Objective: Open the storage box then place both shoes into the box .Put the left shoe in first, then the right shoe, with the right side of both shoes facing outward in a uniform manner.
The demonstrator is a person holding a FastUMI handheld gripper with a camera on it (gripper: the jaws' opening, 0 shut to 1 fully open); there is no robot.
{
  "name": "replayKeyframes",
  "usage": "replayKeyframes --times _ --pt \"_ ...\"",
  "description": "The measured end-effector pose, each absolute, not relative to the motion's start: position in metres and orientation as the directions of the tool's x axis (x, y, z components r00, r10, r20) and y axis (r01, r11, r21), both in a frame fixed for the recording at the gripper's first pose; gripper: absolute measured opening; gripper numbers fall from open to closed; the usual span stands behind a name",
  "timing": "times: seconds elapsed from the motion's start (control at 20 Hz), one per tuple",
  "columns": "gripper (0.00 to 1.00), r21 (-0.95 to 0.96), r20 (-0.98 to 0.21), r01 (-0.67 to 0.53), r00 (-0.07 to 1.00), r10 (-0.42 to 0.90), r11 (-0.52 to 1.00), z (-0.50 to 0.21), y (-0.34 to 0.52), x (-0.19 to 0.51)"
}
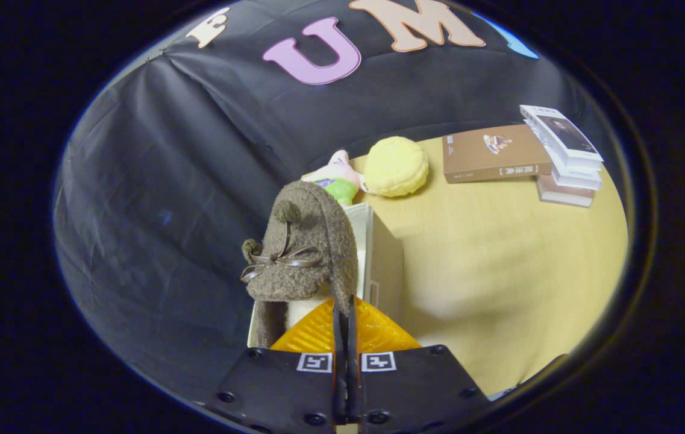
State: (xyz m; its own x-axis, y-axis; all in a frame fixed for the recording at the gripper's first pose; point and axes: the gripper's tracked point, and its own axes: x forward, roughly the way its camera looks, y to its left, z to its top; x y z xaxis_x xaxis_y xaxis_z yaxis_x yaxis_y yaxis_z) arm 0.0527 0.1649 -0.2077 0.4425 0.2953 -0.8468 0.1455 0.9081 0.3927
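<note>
Gripper view: we see the hand-held gripper (346,313) with its two fingers pressed together, and an edge of the fuzzy brown shoe (301,253) seems pinched between their tips, though we cannot tell for certain how much of it they catch. That shoe is a woolly, boucle-textured slipper with a rounded outline, two small pompoms and a thin glossy ribbon bow across its front. Its long axis runs up and away from the fingers, the rounded end farthest from us and the opening nearest the tips, where a pale lining shows. It hangs over the open white storage box (378,259), a smooth rectangular box with straight walls that stands at the near corner of the counter (499,259), just ahead of the fingers. We cannot tell whether the shoe touches the box. The counter has a pale, smooth wood-look top. Beyond the box lie a small soft plush toy (336,178) in pink and green and a round, padded yellow cushion (396,166). Farther off rest a flat brown book (493,154) and a stack of books (564,155).
</note>
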Motion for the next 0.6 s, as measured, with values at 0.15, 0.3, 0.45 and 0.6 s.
replayKeyframes --times 0.15,0.3,0.45,0.6 --pt "0.04 0.347 -0.869 0.158 0.425 0.254 0.924 -0.227 0.178 0.052" --pt "0.04 0.31 -0.883 0.174 0.417 0.215 0.935 -0.239 0.186 0.049" --pt "0.07 0.282 -0.886 0.178 0.425 0.185 0.943 -0.245 0.189 0.049" --pt "0.15 0.286 -0.87 0.156 0.455 0.189 0.945 -0.231 0.194 0.052"
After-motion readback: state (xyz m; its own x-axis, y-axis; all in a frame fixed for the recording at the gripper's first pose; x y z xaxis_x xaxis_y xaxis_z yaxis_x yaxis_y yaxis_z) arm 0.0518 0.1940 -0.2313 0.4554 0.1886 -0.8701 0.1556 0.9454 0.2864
